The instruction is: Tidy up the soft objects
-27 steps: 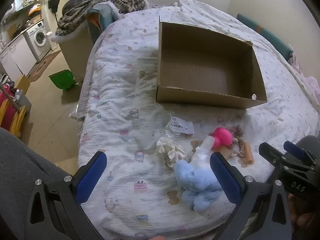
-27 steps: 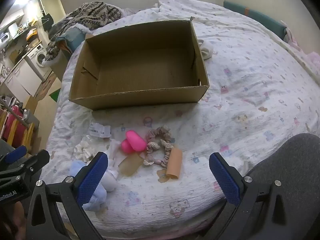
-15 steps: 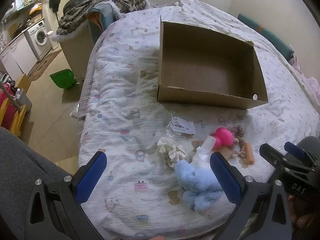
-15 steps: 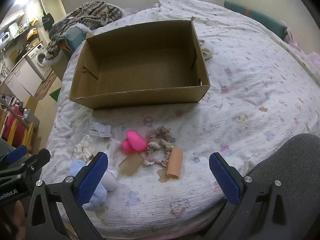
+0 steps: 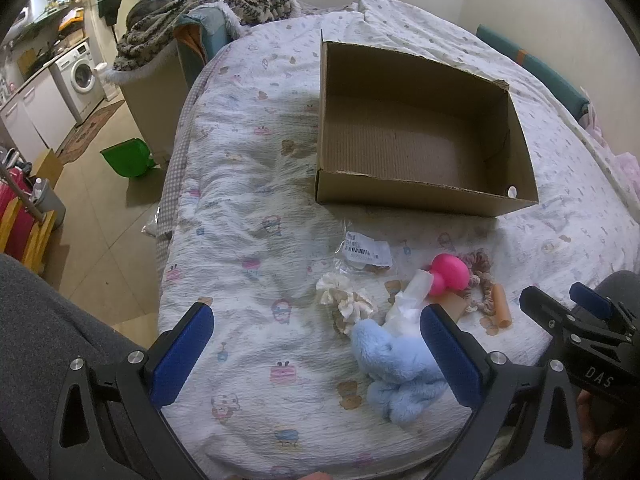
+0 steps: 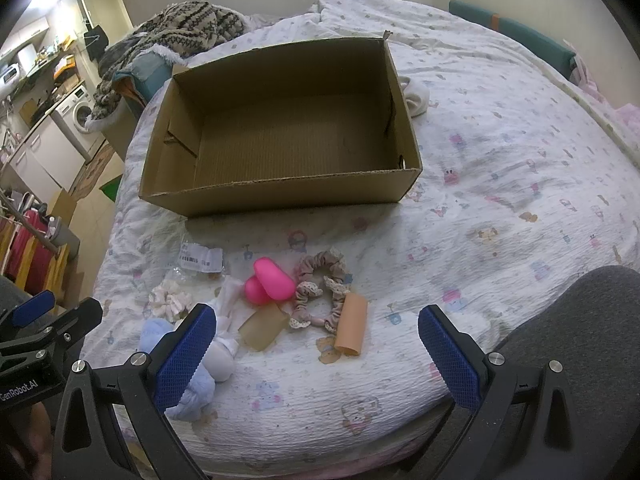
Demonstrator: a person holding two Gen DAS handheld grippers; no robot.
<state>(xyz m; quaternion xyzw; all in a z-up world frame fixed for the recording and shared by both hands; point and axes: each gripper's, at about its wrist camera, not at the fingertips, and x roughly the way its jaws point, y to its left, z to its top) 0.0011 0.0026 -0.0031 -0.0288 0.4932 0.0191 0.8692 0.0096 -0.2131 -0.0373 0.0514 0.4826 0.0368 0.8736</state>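
Note:
An empty cardboard box sits on the bed. Near the bed's front edge lie a blue plush toy, a cream scrunchie, a pink soft toy, a pink-beige scrunchie, an orange tube and a tan piece. My left gripper is open above the bed's edge, with the plush by its right finger. My right gripper is open and empty, hovering just short of the scrunchie and tube.
A clear labelled bag lies in front of the box. A white cloth lies behind the box. A patterned blanket is piled at the bed's far left. The floor with a green bin drops off on the left.

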